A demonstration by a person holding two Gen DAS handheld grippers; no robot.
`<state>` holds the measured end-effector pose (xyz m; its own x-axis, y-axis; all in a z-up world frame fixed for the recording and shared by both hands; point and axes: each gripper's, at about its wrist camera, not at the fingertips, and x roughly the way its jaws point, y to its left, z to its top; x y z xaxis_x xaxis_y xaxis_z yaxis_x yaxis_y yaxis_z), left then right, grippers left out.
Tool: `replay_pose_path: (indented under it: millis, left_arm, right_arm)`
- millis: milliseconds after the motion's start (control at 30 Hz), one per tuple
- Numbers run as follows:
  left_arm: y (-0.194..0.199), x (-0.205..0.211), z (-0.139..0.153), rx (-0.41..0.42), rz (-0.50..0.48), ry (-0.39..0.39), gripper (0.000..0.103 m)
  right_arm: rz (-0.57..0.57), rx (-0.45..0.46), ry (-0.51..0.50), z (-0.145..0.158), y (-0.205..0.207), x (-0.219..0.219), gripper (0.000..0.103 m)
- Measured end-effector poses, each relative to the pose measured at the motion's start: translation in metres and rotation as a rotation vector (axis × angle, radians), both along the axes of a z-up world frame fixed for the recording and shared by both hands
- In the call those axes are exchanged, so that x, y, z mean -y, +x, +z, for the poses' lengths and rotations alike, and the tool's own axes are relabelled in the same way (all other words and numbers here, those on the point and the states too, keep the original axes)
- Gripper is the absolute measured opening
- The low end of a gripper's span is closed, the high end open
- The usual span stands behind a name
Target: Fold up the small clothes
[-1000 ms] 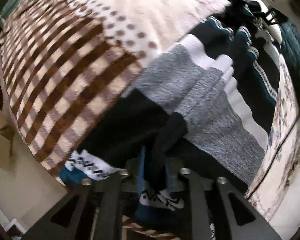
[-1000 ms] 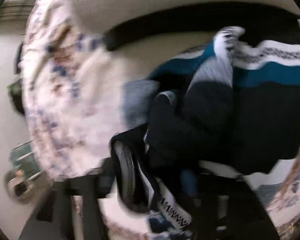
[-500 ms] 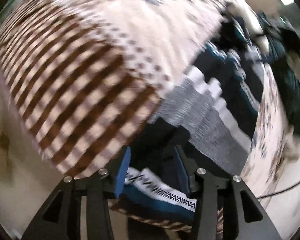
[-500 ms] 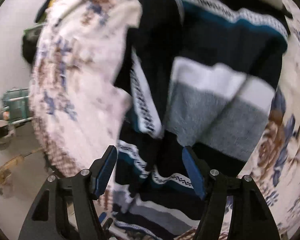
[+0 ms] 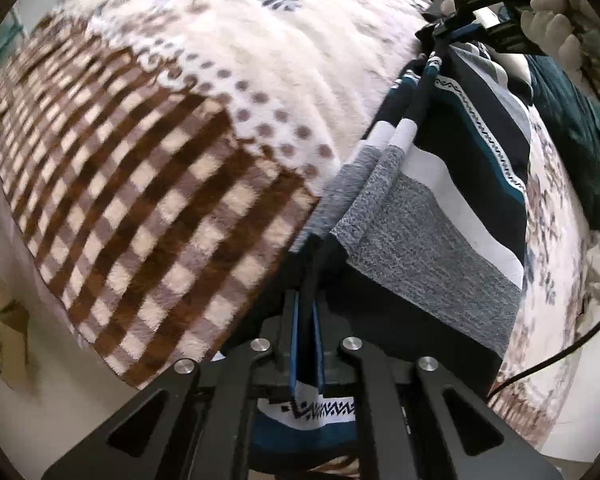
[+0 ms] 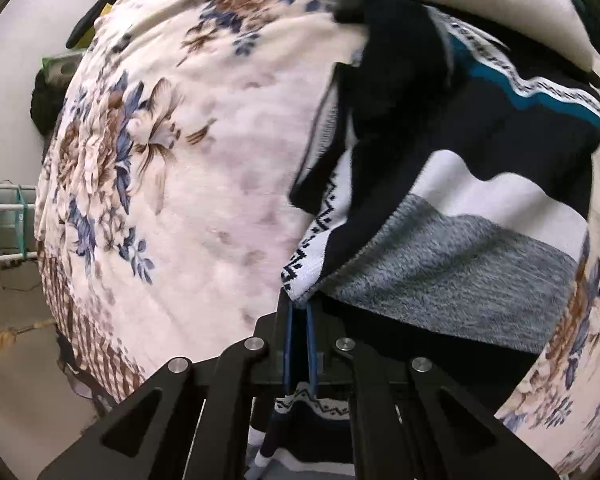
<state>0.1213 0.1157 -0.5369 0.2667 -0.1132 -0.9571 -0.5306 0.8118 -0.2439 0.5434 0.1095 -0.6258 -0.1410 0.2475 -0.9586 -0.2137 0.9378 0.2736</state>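
1. The striped knit sweater lies on the patterned blanket covering the bed; one edge is raised off it between the two grippers.
2. The left gripper is clamped on a dark edge of the sweater, its jaws having just closed onto the fabric.
3. The right gripper has likewise just closed, pinching the white zigzag-patterned hem.
4. The step looks like carrying this edge across to make a fold.
5. Both hands should probably travel together, keeping the held edge taut and level so the gray band does not bunch.
6. The pinch is best kept until the edge rests flat on the sweater.
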Motion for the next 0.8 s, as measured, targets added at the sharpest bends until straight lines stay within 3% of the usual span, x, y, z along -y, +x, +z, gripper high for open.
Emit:
replay_pose_path:
  millis: [167, 300, 367, 433, 500, 533, 667, 800]
  left_arm:
    - [-0.007, -0.02, -0.017, -0.072, 0.019, -0.011, 0.004]
    - [-0.027, -0.055, -0.009, -0.032, 0.113, -0.126, 0.008]
    - [-0.036, -0.07, -0.002, -0.029, 0.165, -0.148, 0.007]
    - [-0.046, -0.083, 0.006, -0.002, 0.207, -0.164, 0.011]
    - [-0.058, -0.093, 0.016, 0.009, 0.23, -0.169, 0.026]
    - [-0.061, -0.096, 0.019, 0.015, 0.231, -0.174, 0.028]
    - [-0.05, -0.071, 0.019, 0.002, 0.174, -0.192, 0.029]
    - [-0.04, -0.043, -0.007, -0.091, 0.11, -0.215, 0.028]
  right_arm:
    - [0.003, -0.015, -0.087, -0.032, 0.001, -0.026, 0.007]
    - [0.017, -0.09, -0.079, -0.04, 0.003, -0.028, 0.017]
    - [0.022, -0.147, 0.032, -0.028, -0.001, -0.02, 0.05]
    - [0.024, -0.17, 0.105, -0.013, -0.009, -0.009, 0.07]
    - [0.027, -0.154, 0.15, 0.008, -0.022, 0.01, 0.071]
    - [0.029, -0.139, 0.16, 0.019, -0.032, 0.023, 0.071]
    - [0.02, -0.099, 0.172, 0.042, -0.074, 0.08, 0.071]
    - [-0.017, -0.098, 0.101, 0.032, -0.138, 0.145, 0.071]
